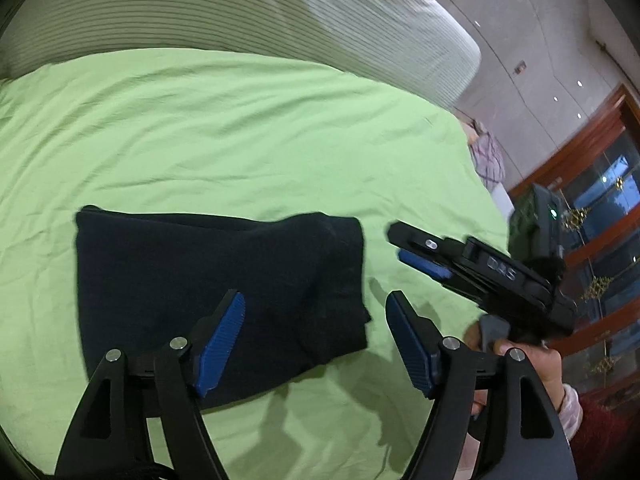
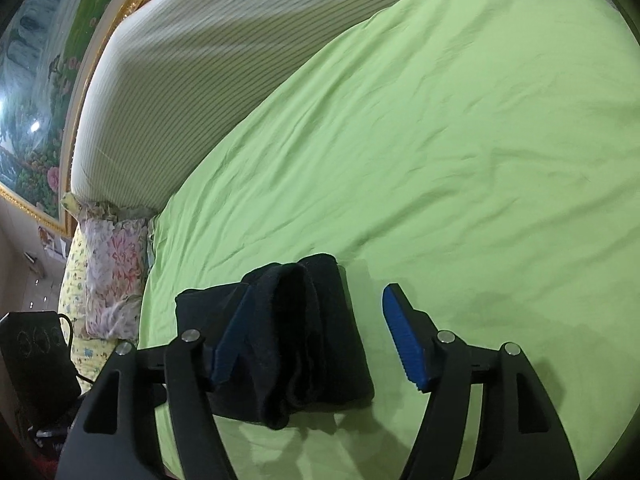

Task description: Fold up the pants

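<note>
The dark navy pants [image 1: 216,284] lie folded into a compact rectangle on the green bed sheet [image 1: 224,128]. My left gripper [image 1: 316,312] is open and empty, hovering just above the near right part of the folded pants. My right gripper [image 2: 316,308] is open and empty; in its own view the folded pants [image 2: 304,336] sit between and under its blue pads, closer to the left one. The right gripper also shows in the left wrist view [image 1: 404,246], above the sheet just right of the pants, held by a hand [image 1: 520,364].
A striped grey-white bolster [image 1: 240,12] runs along the far side of the bed. Floral pillows [image 2: 112,276] and a black device [image 2: 32,360] lie off the bed's end. A wooden cabinet with glass [image 1: 600,216] stands to the right.
</note>
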The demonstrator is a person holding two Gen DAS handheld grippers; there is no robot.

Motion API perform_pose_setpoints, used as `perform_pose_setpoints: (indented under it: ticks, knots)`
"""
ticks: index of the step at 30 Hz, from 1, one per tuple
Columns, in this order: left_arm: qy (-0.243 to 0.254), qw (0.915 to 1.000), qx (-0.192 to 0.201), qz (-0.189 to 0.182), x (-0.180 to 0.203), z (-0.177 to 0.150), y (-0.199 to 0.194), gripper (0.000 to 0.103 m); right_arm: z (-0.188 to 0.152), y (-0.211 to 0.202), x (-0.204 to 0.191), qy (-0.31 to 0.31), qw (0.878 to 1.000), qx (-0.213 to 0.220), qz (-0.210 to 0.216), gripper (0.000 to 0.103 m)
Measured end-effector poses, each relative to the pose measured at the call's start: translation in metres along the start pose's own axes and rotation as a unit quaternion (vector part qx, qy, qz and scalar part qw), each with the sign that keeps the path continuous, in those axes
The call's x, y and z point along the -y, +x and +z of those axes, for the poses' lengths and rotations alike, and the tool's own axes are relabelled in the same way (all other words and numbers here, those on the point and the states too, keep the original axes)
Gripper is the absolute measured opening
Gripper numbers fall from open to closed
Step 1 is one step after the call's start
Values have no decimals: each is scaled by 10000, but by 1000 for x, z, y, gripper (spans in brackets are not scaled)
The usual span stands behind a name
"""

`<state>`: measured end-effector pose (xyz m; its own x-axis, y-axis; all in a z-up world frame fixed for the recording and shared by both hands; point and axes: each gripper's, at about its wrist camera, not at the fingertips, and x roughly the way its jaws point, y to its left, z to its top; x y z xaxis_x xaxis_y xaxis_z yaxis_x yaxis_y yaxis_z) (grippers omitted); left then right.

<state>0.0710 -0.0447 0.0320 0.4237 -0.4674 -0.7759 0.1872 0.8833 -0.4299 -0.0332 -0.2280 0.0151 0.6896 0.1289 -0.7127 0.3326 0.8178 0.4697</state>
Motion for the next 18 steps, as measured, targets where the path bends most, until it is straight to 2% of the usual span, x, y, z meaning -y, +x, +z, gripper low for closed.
perform_pose_setpoints:
  ticks: [6, 11, 18]
  knots:
    - [-473, 9986, 73, 227, -37, 4, -8, 73, -7, -7, -15, -210, 9997, 54, -59, 73]
    - [-855, 9956, 166, 334, -68, 2, -16, 74, -14, -5, -32, -350, 9994, -48, 4, 74]
    - [-1252, 9910, 204, 430, -100, -4, -23, 74, -17, 3, -58, -810, 9962, -55, -323, 75]
